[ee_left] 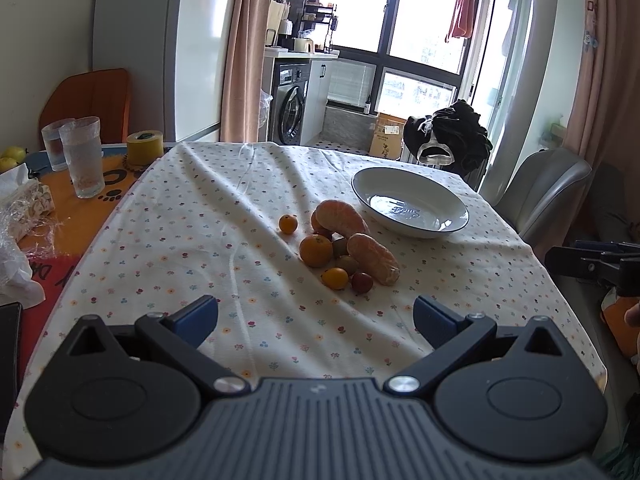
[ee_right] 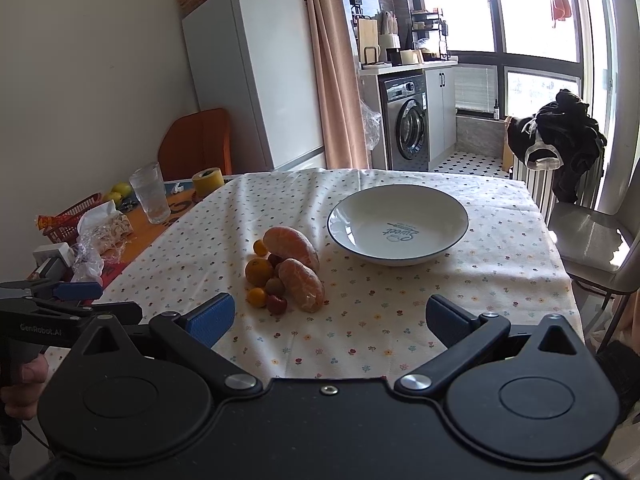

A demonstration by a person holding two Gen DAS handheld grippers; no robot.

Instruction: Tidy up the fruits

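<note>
Peeled, pithy tangerine halves (ee_right: 294, 246) beside glossy round bowl (ee_right: 398, 224), tongs (ee_right: 328, 318) spread.

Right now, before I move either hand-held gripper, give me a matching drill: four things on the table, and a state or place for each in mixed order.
Things:
1. white plate
2. fruit pile
3. left hand-held gripper
4. drinking glass

States or places:
A. open, holding nothing
B. empty, beyond and to the right of the fruit
C. on the orange mat, off the floral cloth
D. heaped on the floral cloth

Pairs: 1-B, 2-D, 3-A, 4-C
</note>
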